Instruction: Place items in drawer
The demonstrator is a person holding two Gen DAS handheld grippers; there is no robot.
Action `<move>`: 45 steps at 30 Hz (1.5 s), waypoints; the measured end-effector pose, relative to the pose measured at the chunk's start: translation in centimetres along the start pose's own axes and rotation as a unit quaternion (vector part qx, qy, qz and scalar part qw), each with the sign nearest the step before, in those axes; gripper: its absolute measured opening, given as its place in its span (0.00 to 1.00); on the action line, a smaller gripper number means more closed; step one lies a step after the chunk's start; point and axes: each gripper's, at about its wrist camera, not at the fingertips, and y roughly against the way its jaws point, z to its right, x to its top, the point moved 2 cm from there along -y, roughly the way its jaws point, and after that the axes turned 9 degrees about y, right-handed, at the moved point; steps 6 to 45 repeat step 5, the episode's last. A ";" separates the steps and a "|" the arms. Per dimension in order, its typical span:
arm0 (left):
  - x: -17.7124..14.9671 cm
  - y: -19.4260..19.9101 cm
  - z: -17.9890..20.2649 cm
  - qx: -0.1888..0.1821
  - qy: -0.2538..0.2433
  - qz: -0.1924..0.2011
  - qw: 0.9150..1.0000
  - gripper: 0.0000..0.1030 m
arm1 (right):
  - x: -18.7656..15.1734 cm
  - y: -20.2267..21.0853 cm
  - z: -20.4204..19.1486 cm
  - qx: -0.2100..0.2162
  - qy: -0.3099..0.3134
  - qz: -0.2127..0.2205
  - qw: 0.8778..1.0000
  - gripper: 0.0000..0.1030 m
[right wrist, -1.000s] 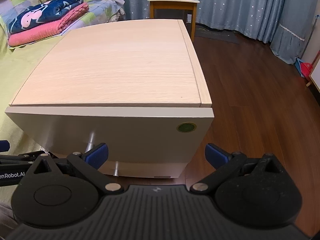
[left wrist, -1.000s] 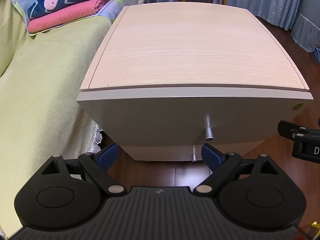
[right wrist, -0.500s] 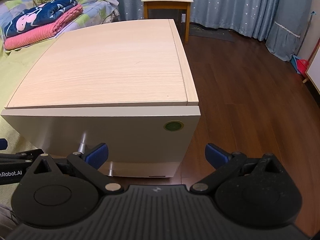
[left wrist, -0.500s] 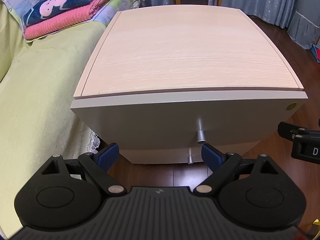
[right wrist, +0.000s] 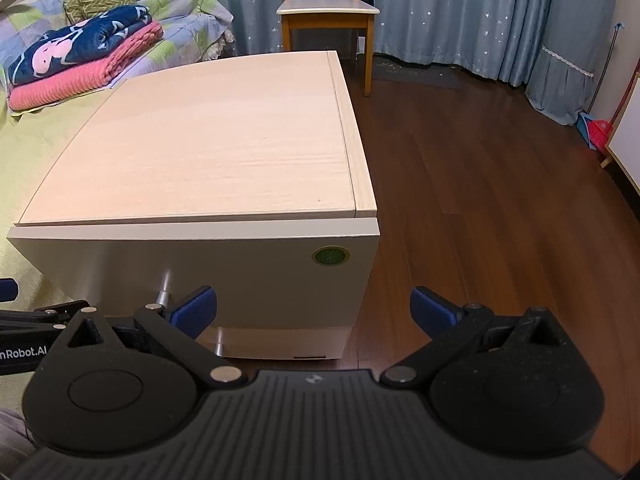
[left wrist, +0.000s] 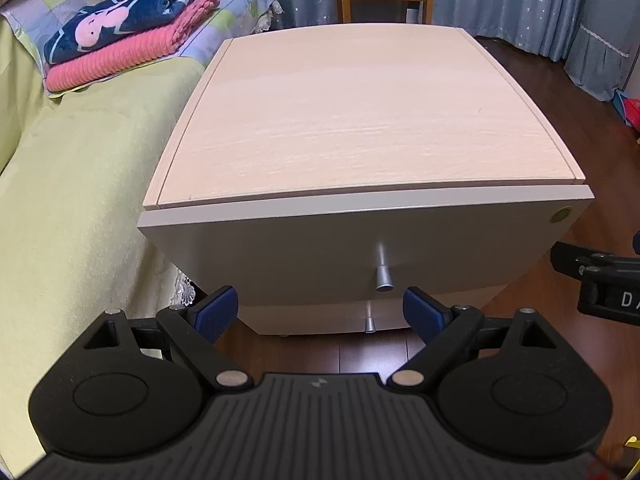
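A bedside cabinet with a light wood top (left wrist: 360, 120) (right wrist: 224, 140) stands in front of both grippers. Its pale upper drawer front (left wrist: 320, 252) (right wrist: 240, 272) is closed and carries a silver knob (left wrist: 383, 276) (right wrist: 163, 294); a second knob (left wrist: 370, 322) shows on the lower drawer. My left gripper (left wrist: 320, 314) is open and empty, a little in front of and below the upper knob. My right gripper (right wrist: 314, 312) is open and empty too, facing the cabinet's right front corner. Folded pink and navy blankets (left wrist: 128, 46) (right wrist: 80, 64) lie on the bed.
A bed with a yellow-green cover (left wrist: 72, 208) borders the cabinet's left side. A wooden chair (right wrist: 328, 16) and blue curtains (right wrist: 460, 12) stand behind it. Dark wood floor (right wrist: 500, 200) spreads to the right. The right gripper's body (left wrist: 600, 284) shows at the left view's right edge.
Both grippers have drawn back and risen a little from the cabinet, so more of the room shows. Their jaws stay open. The drawers stay closed.
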 end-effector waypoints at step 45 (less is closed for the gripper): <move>-0.2 1.1 -0.2 -0.022 0.011 0.013 1.000 0.89 | 0.0 0.9 0.1 0.000 0.000 0.008 1.000 0.99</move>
